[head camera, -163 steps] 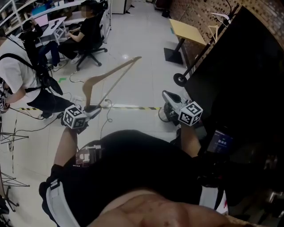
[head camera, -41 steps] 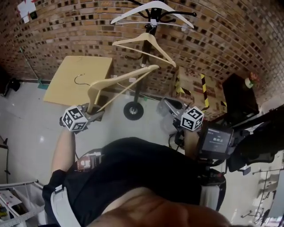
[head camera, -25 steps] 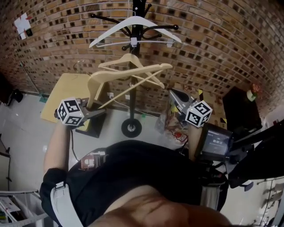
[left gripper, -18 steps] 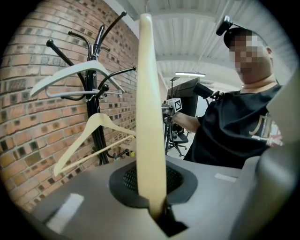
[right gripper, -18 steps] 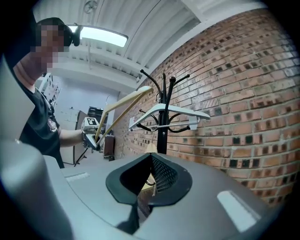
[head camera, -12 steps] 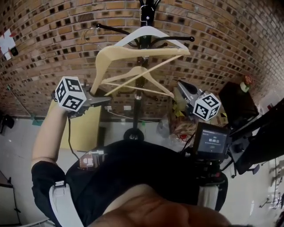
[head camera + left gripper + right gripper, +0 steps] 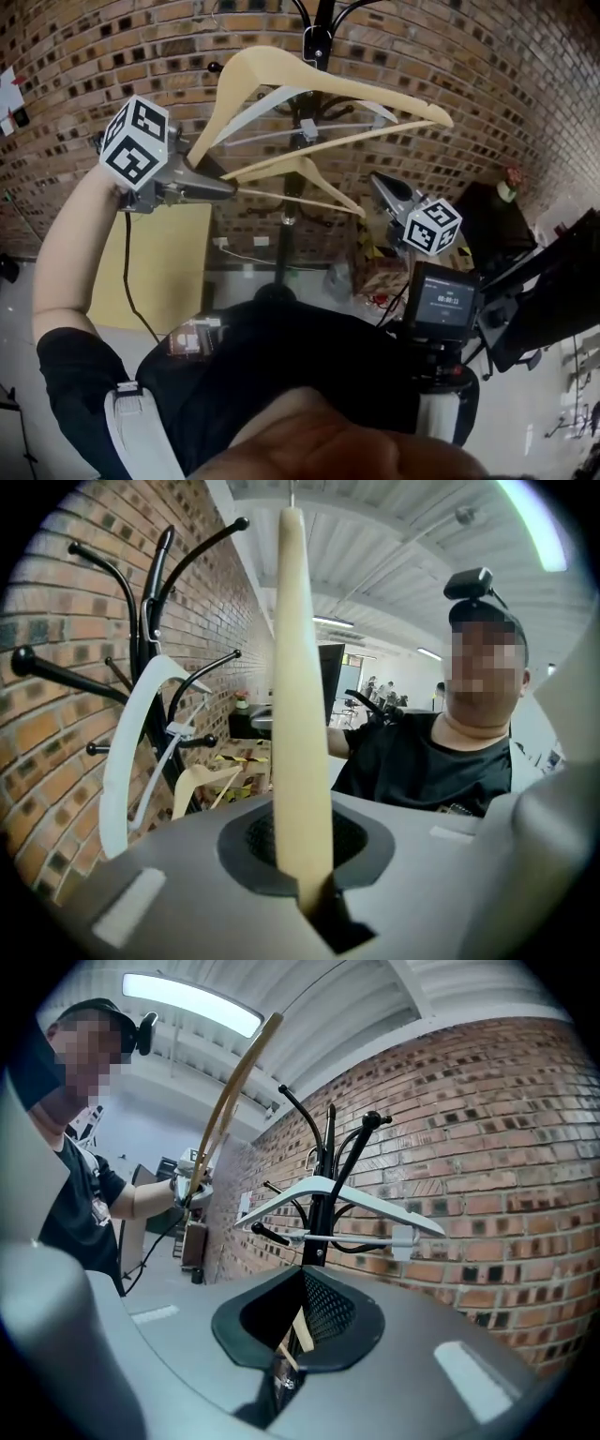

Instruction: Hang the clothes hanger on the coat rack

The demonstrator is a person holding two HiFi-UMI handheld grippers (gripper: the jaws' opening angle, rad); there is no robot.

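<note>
My left gripper point(image 7: 228, 187) is shut on the lower end of a pale wooden hanger point(image 7: 319, 82), raised high at the left. The hanger slants up and right across the top of the black coat rack point(image 7: 319, 28); its hook is at the view's top edge. In the left gripper view the hanger's arm point(image 7: 300, 696) stands upright out of the shut jaws point(image 7: 314, 902), with the rack's arms point(image 7: 150, 611) to the left. A white hanger point(image 7: 328, 1194) and a second wooden hanger point(image 7: 314, 173) hang on the rack. My right gripper point(image 7: 378, 180) is shut and holds nothing, lower right of the rack.
A brick wall point(image 7: 487, 84) stands right behind the rack. A yellow table top point(image 7: 164, 262) is at the lower left. A small screen on a stand point(image 7: 439, 300) and dark equipment are at the right. The person's body fills the lower part of the head view.
My left gripper has risen with the wooden hanger, which now reaches up to the rack's top. The right gripper has moved only a little.
</note>
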